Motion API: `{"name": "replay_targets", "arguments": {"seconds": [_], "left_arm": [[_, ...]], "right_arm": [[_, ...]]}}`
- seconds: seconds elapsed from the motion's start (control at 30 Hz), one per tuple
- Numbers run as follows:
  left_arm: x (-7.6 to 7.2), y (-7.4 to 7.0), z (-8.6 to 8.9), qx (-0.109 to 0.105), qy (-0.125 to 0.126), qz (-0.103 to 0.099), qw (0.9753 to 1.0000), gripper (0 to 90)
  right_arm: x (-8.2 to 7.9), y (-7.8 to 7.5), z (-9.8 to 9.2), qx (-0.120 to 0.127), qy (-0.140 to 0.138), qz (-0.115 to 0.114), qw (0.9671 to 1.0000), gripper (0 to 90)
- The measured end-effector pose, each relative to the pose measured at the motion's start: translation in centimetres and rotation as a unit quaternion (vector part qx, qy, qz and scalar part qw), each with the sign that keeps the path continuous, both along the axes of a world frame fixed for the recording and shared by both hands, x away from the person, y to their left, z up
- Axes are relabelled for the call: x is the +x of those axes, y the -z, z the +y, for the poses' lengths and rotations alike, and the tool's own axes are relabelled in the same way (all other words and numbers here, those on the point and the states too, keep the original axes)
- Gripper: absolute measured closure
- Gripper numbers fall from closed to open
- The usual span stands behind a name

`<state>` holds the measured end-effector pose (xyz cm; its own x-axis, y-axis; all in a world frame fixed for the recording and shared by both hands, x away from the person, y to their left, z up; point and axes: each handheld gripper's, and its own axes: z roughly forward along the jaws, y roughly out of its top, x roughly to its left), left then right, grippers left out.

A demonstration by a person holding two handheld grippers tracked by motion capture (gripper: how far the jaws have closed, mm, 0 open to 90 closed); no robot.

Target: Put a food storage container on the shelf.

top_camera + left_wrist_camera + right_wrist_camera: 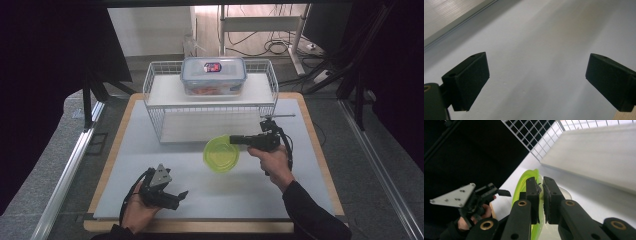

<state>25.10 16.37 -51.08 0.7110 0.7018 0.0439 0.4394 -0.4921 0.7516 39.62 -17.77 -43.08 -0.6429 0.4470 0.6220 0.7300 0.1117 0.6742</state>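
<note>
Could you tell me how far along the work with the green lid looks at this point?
Done: the right gripper has the green lid clamped by its rim, above the table. The left gripper waits open. Left, probably: placing it, perhaps in the wire rack holding the lidded container.

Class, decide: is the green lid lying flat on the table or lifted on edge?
Lifted on edge: the right gripper pinches the green lid's rim, face toward camera.
</note>
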Motion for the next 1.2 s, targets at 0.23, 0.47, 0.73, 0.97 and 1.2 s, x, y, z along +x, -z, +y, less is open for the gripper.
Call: {"name": "replay_targets", "arguments": {"seconds": [0.23,0.47,0.73,0.97,1.2], "left_arm": [[0.0,0.0,0.0,0.001,-0.003,0.0,1.0,5.1],[0.0,-0.1,0.0,0.003,-0.001,-0.002,1.0,5.1],[-0.1,0.0,0.0,0.006,-0.001,-0.008,1.0,5.2],[-0.2,-0.2,0.0,-0.005,0.01,-0.011,0.9999,4.4],[-0.2,-0.2,0.0,-0.001,0.008,-0.012,0.9999,4.5]], "right_arm": [[0.3,-2.5,0.1,0.014,-0.001,-0.016,0.9998,84.2],[0.7,-4.5,0.1,0.029,-0.001,-0.019,0.9994,84.2],[1.5,-6.8,-0.2,0.053,0.001,-0.021,0.9984,84.2],[1.9,-9.1,-0.3,0.064,0.002,-0.031,0.9974,84.2],[2.5,-11.2,-0.3,0.069,0.007,-0.04,0.9968,84.2]]}}
